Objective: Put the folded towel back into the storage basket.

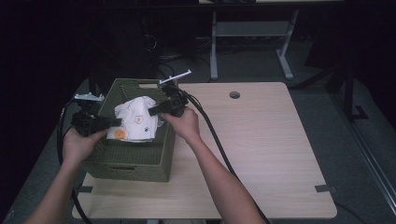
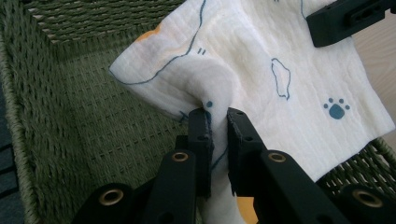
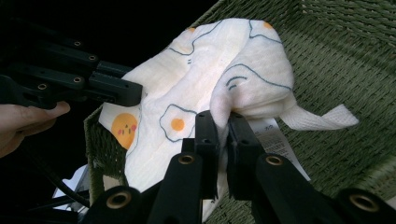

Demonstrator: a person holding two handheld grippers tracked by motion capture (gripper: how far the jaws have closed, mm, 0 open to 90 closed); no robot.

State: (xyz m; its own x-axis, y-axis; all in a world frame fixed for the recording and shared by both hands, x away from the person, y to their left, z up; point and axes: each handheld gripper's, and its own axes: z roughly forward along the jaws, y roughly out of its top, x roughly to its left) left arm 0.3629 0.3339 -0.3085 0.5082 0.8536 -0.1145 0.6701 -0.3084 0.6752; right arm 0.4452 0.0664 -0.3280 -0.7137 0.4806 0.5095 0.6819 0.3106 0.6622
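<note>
A white cloth printed with fried eggs and blue paw marks hangs over the opening of a green woven basket at the table's left. My left gripper is shut on the cloth's left edge; in the left gripper view its jaws pinch a fold of the cloth. My right gripper is shut on the cloth's right side; in the right gripper view its jaws clamp a bunched fold of the cloth near a white label. The cloth is stretched between the two grippers above the basket.
The basket stands on a light wooden table with a round cable hole at the back. Black cables trail from both grippers. A desk frame stands on the dark floor behind the table.
</note>
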